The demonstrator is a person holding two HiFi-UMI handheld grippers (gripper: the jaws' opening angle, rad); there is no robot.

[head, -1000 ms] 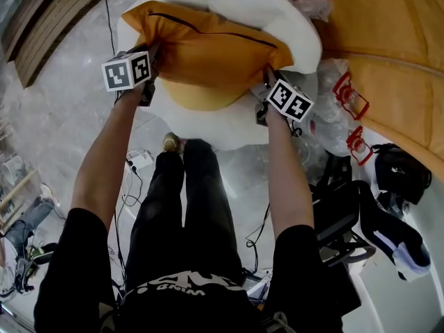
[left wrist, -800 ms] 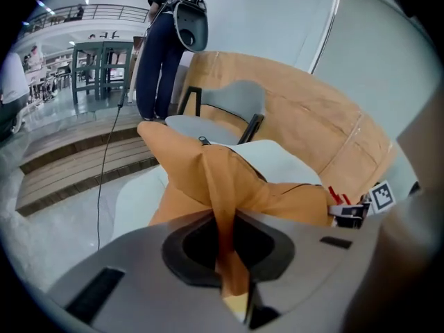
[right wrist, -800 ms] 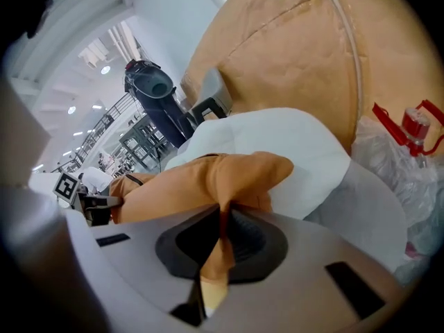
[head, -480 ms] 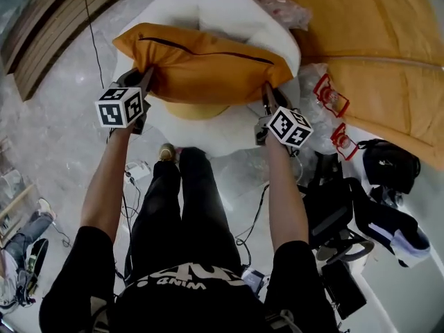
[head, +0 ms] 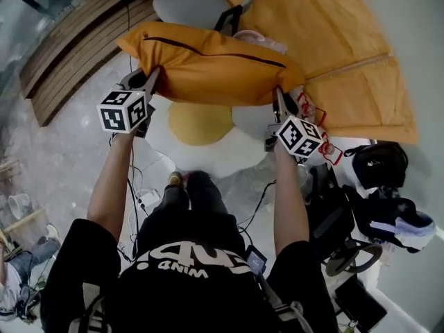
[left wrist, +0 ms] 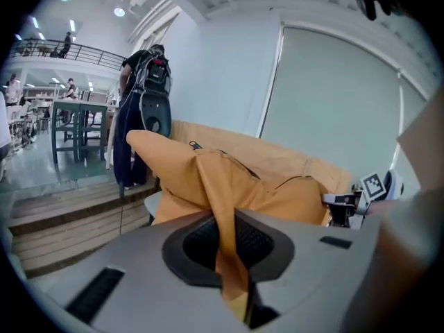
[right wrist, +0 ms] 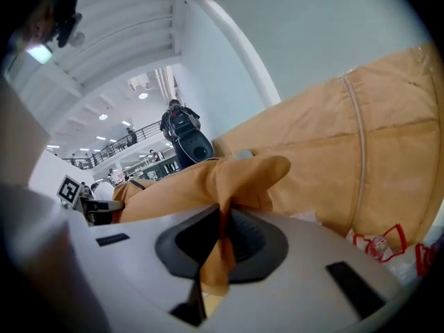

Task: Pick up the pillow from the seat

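An orange pillow (head: 208, 64) with a dark zip hangs in the air between my two grippers, well above the white seat (head: 208, 141). At the pillow's left end my left gripper (head: 154, 78) is shut on a fold of its cover, which shows pinched between the jaws in the left gripper view (left wrist: 225, 245). My right gripper (head: 279, 97) is shut on the right end, where orange cloth (right wrist: 220, 245) is squeezed between its jaws. A second, rounder orange cushion (head: 200, 122) lies on the seat below.
Behind stands a grey chair (head: 191, 4) and a large orange cloth-covered shape (head: 333, 54). Wooden steps (head: 73, 54) run at the left. Cables (head: 139, 186), bags (head: 378, 165) and shoes (head: 399, 224) lie on the floor. Plastic-wrapped items (head: 319, 127) sit at the right of the seat.
Both grippers have risen together with the pillow, which has come up off the white seat. The round orange cushion beneath it now shows.
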